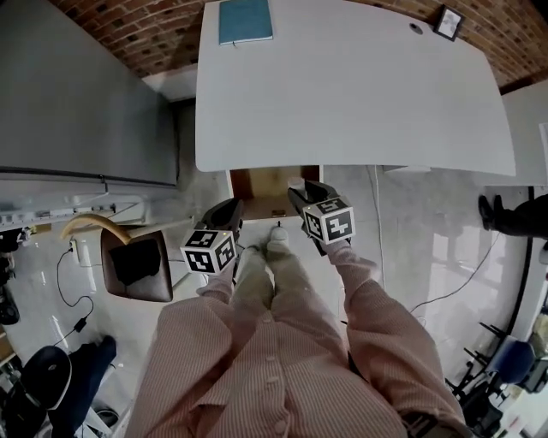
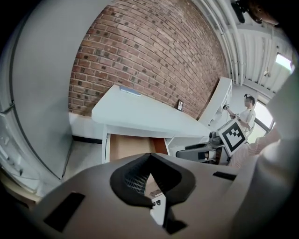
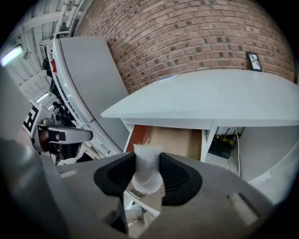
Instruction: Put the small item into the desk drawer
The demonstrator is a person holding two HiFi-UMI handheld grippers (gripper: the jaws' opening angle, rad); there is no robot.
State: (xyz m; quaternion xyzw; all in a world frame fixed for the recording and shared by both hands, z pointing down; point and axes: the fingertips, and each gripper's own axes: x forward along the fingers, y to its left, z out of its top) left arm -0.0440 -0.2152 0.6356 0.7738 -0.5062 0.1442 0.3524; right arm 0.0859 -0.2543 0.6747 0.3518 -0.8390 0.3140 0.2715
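Observation:
A white desk [image 1: 360, 94] stands against a brick wall. Its wooden drawer [image 1: 272, 184] is pulled open under the front edge, and its brown inside also shows in the right gripper view [image 3: 173, 140]. My right gripper [image 3: 147, 163] is shut on a small white item [image 3: 146, 173], just in front of and above the drawer's near edge. In the head view the right gripper [image 1: 301, 198] hangs at the drawer's right front. My left gripper [image 1: 228, 216] is beside the drawer's left front; its pads [image 2: 128, 179] meet with nothing between them.
A blue notebook [image 1: 245, 19] lies at the desk's far left and a small picture frame [image 1: 448, 21] at its far right. A grey partition [image 1: 77, 94] flanks the left. A brown chair [image 1: 135, 263] stands left of my legs. Cables [image 1: 68, 291] lie on the floor.

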